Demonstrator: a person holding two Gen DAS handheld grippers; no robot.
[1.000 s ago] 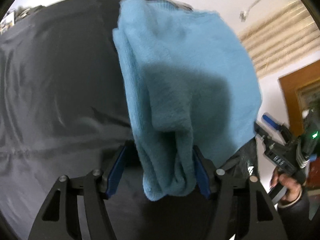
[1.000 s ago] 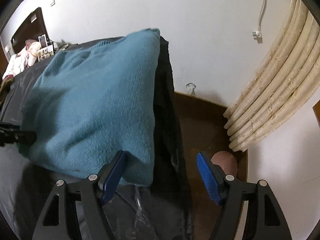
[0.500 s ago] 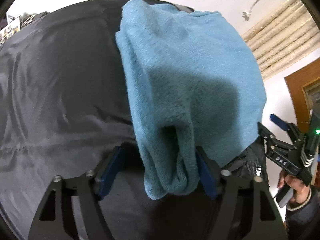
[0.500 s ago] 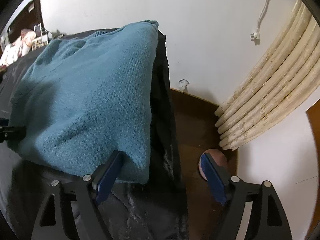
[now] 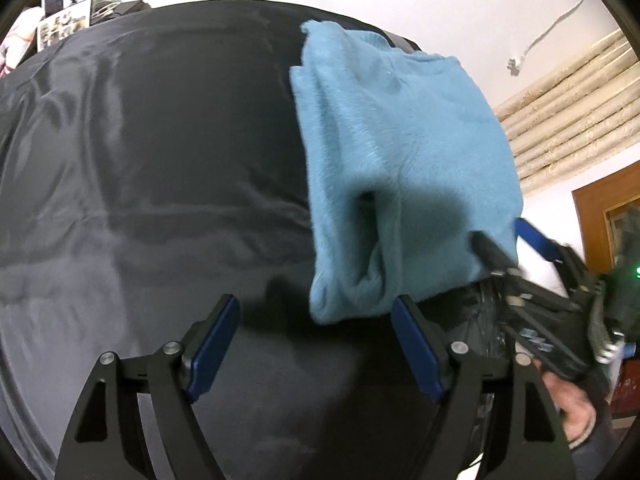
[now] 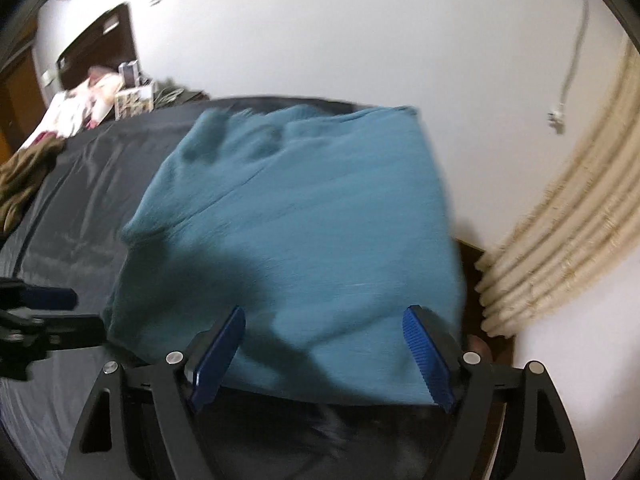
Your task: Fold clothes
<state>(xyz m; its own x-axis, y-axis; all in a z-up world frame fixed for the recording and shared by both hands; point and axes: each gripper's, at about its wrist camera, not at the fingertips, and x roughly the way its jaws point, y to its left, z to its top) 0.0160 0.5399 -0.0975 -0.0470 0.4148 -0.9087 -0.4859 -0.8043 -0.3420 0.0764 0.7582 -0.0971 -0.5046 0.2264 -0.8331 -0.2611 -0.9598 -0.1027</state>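
A folded light-blue knit sweater [image 5: 404,176] lies on a dark grey bedsheet [image 5: 160,168] near the bed's right edge. My left gripper [image 5: 316,344] is open and empty, just in front of and left of the sweater's near corner. My right gripper [image 6: 320,352] is open, its jaws spread over the sweater's [image 6: 304,240] near edge, holding nothing. The right gripper also shows at the right of the left wrist view [image 5: 516,248], at the sweater's right corner. The left gripper shows at the left edge of the right wrist view [image 6: 36,316].
The bed's right edge drops to a brown floor [image 6: 468,252] by cream curtains [image 6: 560,252]. A pile of clothes and items [image 6: 92,100] sits at the bed's far end by a dark headboard. A brown garment [image 6: 24,184] lies at the far left. A wooden frame [image 5: 604,216] is on the right wall.
My left gripper let go of the sweater's folded end, opened wide and drew back to the left. My right gripper swung left from the bed's edge to over the sweater.
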